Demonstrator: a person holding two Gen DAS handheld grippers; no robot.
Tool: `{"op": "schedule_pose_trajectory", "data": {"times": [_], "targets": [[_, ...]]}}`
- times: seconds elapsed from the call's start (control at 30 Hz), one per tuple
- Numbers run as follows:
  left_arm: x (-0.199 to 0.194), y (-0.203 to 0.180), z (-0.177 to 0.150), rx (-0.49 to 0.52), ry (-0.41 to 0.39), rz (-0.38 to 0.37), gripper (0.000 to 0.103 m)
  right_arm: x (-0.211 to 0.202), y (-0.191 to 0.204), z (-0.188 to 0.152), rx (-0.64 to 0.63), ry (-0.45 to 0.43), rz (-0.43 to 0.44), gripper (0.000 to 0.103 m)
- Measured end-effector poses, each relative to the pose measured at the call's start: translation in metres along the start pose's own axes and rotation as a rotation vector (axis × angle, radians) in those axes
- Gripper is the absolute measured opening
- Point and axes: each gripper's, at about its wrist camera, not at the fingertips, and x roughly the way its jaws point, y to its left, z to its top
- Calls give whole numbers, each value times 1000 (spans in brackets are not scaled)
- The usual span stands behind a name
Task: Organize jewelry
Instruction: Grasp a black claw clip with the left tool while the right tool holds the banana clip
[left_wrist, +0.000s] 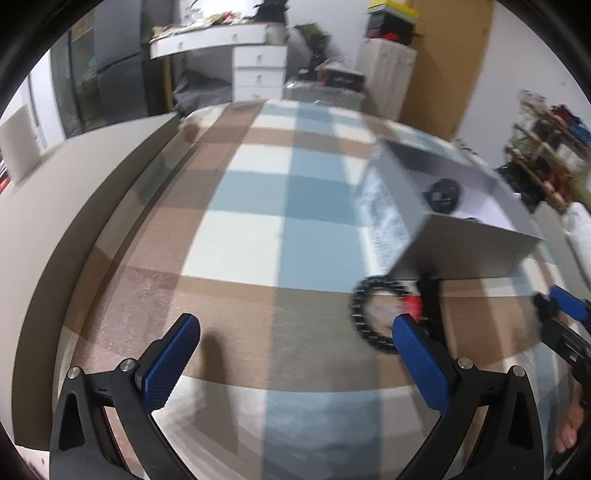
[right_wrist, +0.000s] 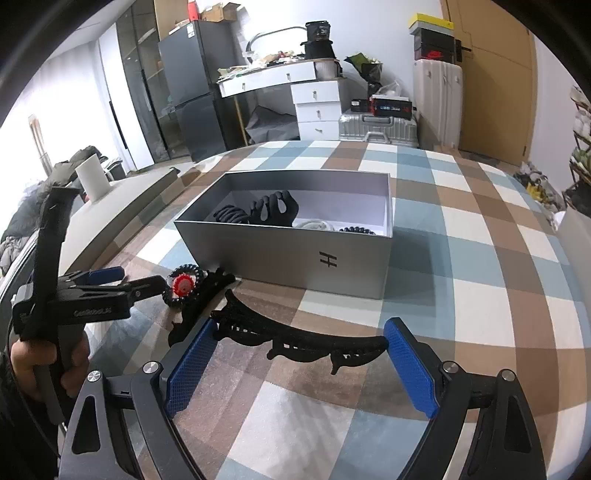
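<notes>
Hair clip (right_wrist: 299, 338): black, spans betw. pads of right gripper (right_wrist: 299, 363), jaws wide, gripped end to end, w/ box (right_wrist: 295, 254) just beyond on the cloth (right_wrist: 480, 258). Left gripper (left_wrist: 295, 365) wide, empty. Best: lift level, clear near wall, release inside box.

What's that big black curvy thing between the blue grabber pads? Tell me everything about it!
It's a long black hair claw clip, plastic-looking, curved like a bow with wavy cut-outs and teeth. It stretches sideways between the right gripper's wide blue pads, each end meeting a pad, above the checked tablecloth, just in front of the grey box.
</notes>
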Motion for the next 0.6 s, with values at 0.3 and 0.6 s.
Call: {"op": "schedule_pose_trajectory", "data": {"times": [0.3,0.6], "targets": [[-23,-45,-5,208,-35,-166,99,-1,-4,0,9,-2,0,92],[-9,-62,-13,250,84,-306,22,-6,-3,1,8,-12,-4,92]]}}
